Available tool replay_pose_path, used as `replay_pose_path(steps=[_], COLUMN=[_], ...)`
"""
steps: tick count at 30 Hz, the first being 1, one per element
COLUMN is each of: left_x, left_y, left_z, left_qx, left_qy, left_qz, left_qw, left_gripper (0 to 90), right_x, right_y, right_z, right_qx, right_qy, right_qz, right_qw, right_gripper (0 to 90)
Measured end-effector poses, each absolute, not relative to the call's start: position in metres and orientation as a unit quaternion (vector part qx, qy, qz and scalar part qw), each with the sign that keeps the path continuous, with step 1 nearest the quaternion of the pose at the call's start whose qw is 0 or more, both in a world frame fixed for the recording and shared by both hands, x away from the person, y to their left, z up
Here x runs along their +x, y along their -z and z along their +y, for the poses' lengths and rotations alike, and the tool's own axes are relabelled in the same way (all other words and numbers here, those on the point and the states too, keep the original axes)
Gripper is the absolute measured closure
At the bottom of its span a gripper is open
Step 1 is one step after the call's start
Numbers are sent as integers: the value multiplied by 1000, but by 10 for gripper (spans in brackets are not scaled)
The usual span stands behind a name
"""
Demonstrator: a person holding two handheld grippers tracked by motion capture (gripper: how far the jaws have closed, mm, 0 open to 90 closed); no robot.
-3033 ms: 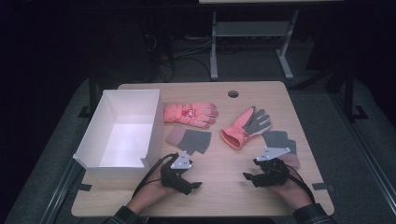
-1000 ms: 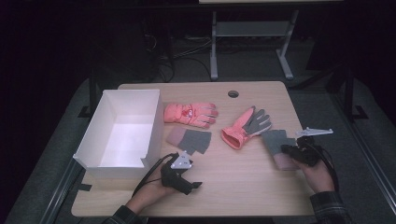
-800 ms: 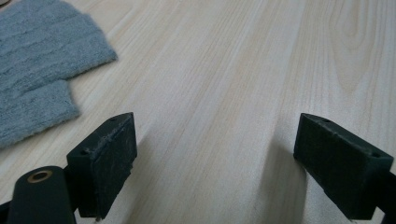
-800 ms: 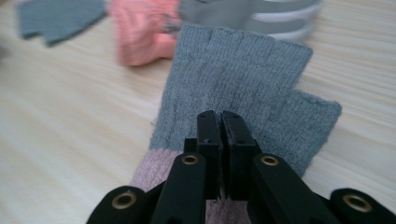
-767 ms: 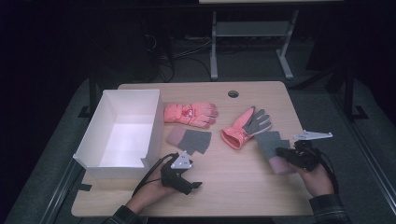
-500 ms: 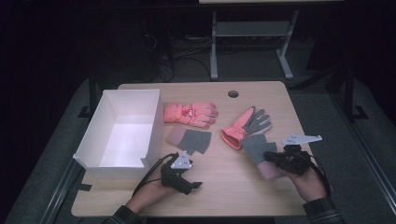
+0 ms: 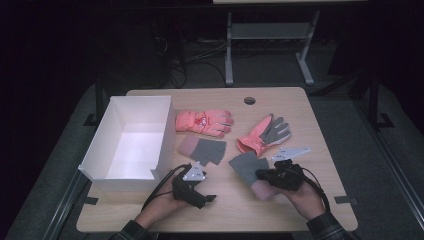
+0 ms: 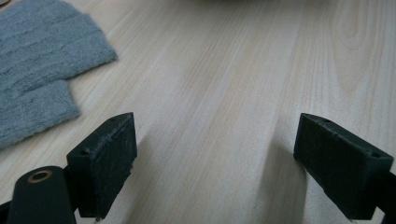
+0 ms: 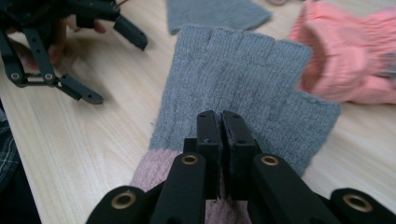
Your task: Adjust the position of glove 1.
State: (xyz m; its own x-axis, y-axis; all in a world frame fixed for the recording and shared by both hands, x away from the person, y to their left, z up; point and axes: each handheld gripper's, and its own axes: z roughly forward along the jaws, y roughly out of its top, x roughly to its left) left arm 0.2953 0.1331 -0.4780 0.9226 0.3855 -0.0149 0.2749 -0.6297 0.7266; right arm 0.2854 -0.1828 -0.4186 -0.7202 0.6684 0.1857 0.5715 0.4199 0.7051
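Since the earlier frames the right gripper has dragged the grey fingerless glove leftward from the table's right edge to the front middle. In the left gripper view, the left gripper rests with jaws wide apart over bare wood. In the right gripper view, the jaws are pinched together on the glove, near its pink cuff.

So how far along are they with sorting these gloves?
Early on, it seems. Nothing lies in the white box yet. In hand: the right gripper has its fingers shut on a grey fingerless glove with a pink cuff. The left gripper rests open on the table. Left on the table: the matching grey glove and two pink gloves.
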Motion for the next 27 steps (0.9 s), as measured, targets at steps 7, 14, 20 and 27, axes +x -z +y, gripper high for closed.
replay_pose_path(steps=[7,14,20,27], left_x=[295,296,296,297], left_y=[478,478,478,478], left_z=[133,133,133,132], left_qx=[899,900,899,901], left_qy=[-72,-71,-71,-74], left_qz=[184,183,184,180], left_qw=[390,390,391,387], left_gripper=[125,124,124,124], right_x=[289,291,289,291], right_y=[433,446,440,437], right_z=[-160,-146,-152,-197], right_qx=[353,344,347,355], right_qy=[-371,-349,-360,-353], right_qz=[857,871,864,863], right_qw=[49,47,56,58], right_gripper=[865,849,611,898])
